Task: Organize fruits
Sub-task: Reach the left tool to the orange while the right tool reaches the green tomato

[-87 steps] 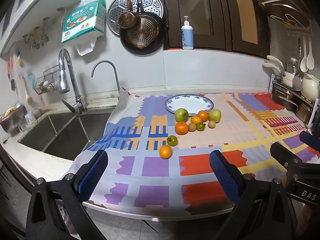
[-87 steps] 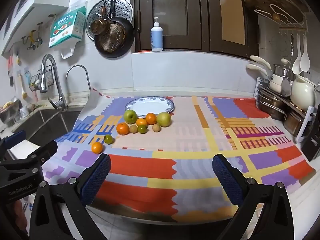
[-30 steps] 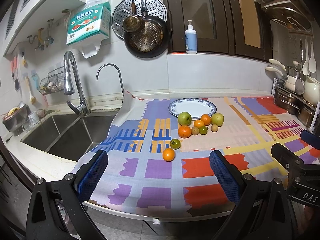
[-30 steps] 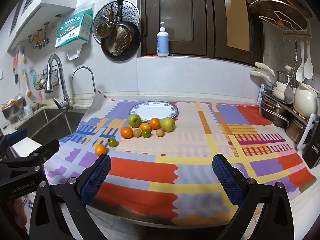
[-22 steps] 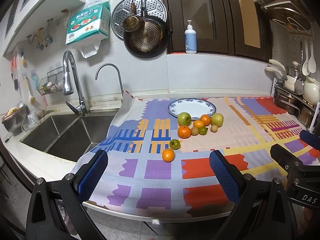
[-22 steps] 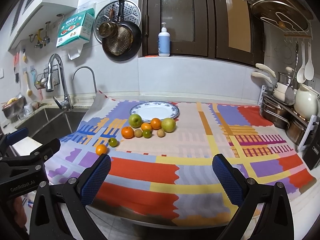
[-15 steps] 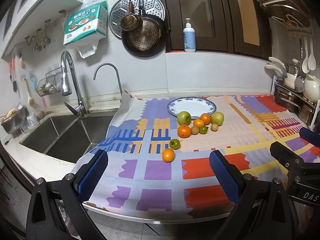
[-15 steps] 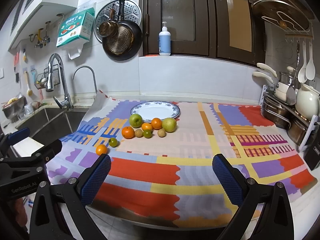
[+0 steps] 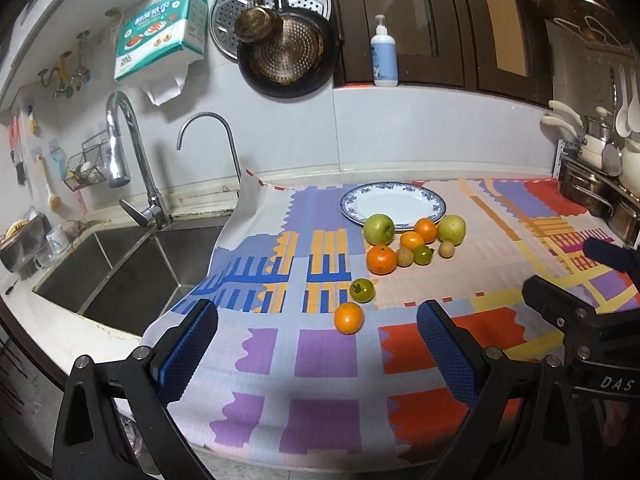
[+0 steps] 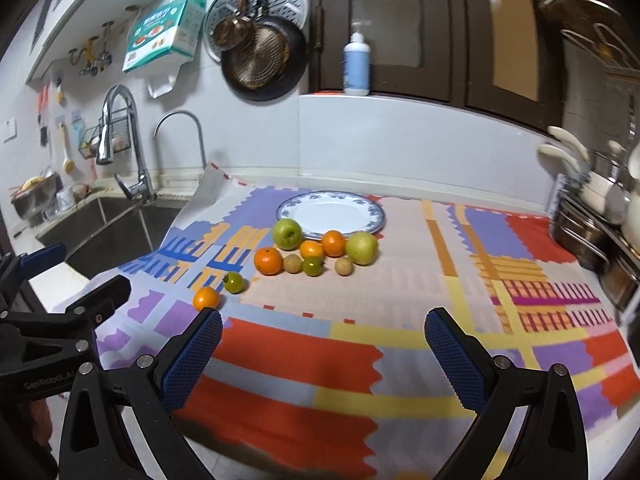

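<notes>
A blue-rimmed white plate (image 9: 432,200) (image 10: 370,210) lies bare at the back of the patterned mat. In front of it is a cluster of fruit: a green apple (image 9: 378,228) (image 10: 287,233), a paler apple (image 9: 451,229) (image 10: 361,248), oranges (image 9: 381,259) (image 10: 268,260) and small green and brown fruits. Nearer sit a green tomato (image 9: 361,290) (image 10: 233,282) and a lone orange (image 9: 349,318) (image 10: 206,298). My left gripper (image 9: 318,354) and right gripper (image 10: 324,360) are both open and empty, near the counter's front edge, short of the fruit.
A steel sink (image 9: 116,276) with a tall faucet (image 9: 120,148) lies left of the mat. Pots and a utensil rack (image 9: 596,196) stand at the right. Pans (image 9: 286,54) hang on the wall, and a soap bottle (image 9: 383,56) is on the ledge.
The right gripper has shifted forward and toward the left, so the fruit appears closer. The left view is almost unchanged. No fruit has moved.
</notes>
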Action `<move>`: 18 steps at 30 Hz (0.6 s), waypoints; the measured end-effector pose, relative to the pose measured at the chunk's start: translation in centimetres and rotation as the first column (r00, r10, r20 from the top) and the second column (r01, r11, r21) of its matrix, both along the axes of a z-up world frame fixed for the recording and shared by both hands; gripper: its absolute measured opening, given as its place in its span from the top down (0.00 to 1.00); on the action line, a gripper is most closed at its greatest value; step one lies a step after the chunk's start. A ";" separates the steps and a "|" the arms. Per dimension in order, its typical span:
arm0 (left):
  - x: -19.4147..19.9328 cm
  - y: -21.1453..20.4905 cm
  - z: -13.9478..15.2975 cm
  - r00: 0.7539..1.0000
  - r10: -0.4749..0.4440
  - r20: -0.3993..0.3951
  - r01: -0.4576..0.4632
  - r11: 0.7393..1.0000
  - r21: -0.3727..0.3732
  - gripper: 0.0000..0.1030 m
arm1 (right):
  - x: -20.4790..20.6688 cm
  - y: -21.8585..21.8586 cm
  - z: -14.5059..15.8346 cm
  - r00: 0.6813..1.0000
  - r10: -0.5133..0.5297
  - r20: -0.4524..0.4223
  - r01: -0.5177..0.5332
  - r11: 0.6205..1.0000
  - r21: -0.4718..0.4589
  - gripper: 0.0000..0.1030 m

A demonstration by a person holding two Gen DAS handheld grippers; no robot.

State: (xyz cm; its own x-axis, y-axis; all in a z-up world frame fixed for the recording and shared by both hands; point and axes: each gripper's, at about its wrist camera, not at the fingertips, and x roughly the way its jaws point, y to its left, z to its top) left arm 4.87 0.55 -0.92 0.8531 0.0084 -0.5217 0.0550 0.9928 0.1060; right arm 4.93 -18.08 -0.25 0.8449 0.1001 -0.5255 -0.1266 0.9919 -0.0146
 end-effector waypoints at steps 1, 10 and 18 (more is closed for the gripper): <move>0.5 0.1 -0.2 1.000 -0.002 -0.005 0.002 1.000 0.004 0.05 | 0.5 0.2 -0.1 1.000 0.011 0.000 -0.011 1.000 -0.004 0.01; 5.3 0.8 -2.5 0.992 -0.091 -0.092 0.093 0.995 0.018 0.22 | 6.9 3.1 -1.9 0.985 0.161 -0.064 -0.165 0.985 -0.054 0.12; 8.7 1.3 -4.6 0.973 -0.151 -0.174 0.150 0.989 -0.018 0.32 | 11.4 5.9 -4.6 0.939 0.303 -0.165 -0.317 0.946 -0.063 0.29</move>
State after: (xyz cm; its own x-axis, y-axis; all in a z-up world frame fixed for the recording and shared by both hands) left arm 13.56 1.86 -5.48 0.7401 -0.1159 -0.6624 0.2209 0.9723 0.0766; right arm 16.35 -12.18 -4.82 0.6895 0.2923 -0.6627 -0.4349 0.8987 -0.0562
